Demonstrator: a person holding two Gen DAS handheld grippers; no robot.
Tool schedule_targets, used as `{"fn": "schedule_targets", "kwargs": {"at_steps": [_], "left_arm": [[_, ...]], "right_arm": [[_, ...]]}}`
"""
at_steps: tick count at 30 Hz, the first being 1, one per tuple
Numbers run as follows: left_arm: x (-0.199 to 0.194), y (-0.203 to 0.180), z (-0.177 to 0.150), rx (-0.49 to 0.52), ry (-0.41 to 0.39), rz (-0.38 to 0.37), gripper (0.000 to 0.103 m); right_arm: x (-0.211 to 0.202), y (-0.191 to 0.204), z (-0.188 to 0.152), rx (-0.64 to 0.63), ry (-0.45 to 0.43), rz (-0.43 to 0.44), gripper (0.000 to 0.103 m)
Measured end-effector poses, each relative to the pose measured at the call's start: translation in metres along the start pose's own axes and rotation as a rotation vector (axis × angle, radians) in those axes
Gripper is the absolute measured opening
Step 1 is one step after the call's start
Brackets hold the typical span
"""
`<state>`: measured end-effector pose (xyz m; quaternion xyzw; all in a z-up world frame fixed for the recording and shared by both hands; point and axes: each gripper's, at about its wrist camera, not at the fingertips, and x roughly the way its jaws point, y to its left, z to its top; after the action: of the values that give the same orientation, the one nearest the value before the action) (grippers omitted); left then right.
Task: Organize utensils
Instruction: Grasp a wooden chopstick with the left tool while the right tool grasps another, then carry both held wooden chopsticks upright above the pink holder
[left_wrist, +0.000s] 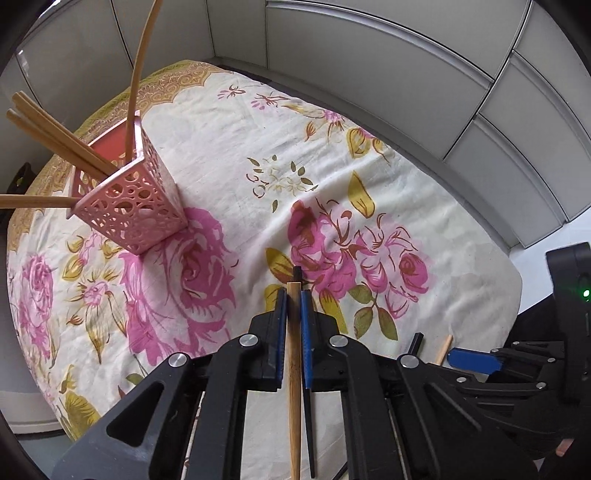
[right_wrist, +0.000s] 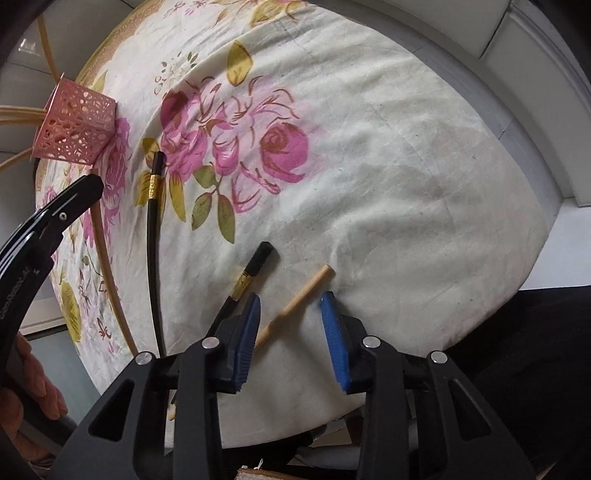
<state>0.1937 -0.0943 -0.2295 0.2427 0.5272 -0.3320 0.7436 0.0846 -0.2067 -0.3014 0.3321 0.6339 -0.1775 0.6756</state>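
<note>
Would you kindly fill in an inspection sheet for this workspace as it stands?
Surface: table under a floral cloth, wrinkled.
Job's things: pink perforated holder upright, holding wooden chopsticks; one wooden chopstick clamped in the left tongs; a black chopstick, a second black one and a wooden one lying on the cloth.
Clutter: nothing seen.
Grippers: left tongs shut on the wooden chopstick; right tongs open, straddling the lying wooden one.
Cables: nothing seen.
Surroundings: grey panelled walls behind.
</note>
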Motion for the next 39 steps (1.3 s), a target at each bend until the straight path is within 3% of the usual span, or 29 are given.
{"fn": "schedule_targets", "kwargs": {"at_steps": [2, 4, 10, 17, 23, 26, 31, 35, 38, 39], "left_arm": [[-0.003, 0.005, -0.003, -0.007, -0.005, 0.000, 0.007], [-0.006, 0.008, -0.004, -0.017, -0.010, -0.001, 0.007], [-0.026, 0.028, -0.007, -0.075, -0.082, -0.023, 0.007], [-0.072, 0.044, -0.006, -0.163, -0.257, -0.061, 0.007], [-0.106, 0.038, -0.008, -0.188, -0.418, -0.032, 0.007], [-0.119, 0.034, -0.009, -0.178, -0.447, -0.021, 0.007], [-0.142, 0.033, -0.013, -0.192, -0.494, -0.009, 0.007], [-0.156, 0.034, -0.017, -0.206, -0.529, -0.004, 0.007], [-0.163, 0.034, -0.018, -0.215, -0.549, 0.004, 0.007], [-0.165, 0.034, -0.018, -0.216, -0.554, 0.002, 0.007]], "right_arm": [[0.001, 0.017, -0.005, -0.052, -0.033, -0.054, 0.029], [0.000, 0.029, -0.006, -0.094, -0.071, -0.079, 0.013], [-0.013, 0.025, 0.012, -0.104, -0.145, -0.088, 0.006], [-0.059, 0.009, 0.023, -0.137, -0.317, 0.003, 0.005], [-0.113, 0.015, -0.007, -0.309, -0.579, 0.041, 0.005], [-0.140, 0.021, -0.024, -0.387, -0.696, 0.065, 0.004], [-0.173, 0.032, -0.043, -0.453, -0.806, 0.098, 0.004], [-0.186, 0.027, -0.030, -0.412, -0.788, 0.138, 0.004], [-0.171, 0.017, 0.005, -0.336, -0.595, 0.114, 0.005], [-0.160, 0.010, 0.020, -0.288, -0.518, 0.111, 0.012]]}}
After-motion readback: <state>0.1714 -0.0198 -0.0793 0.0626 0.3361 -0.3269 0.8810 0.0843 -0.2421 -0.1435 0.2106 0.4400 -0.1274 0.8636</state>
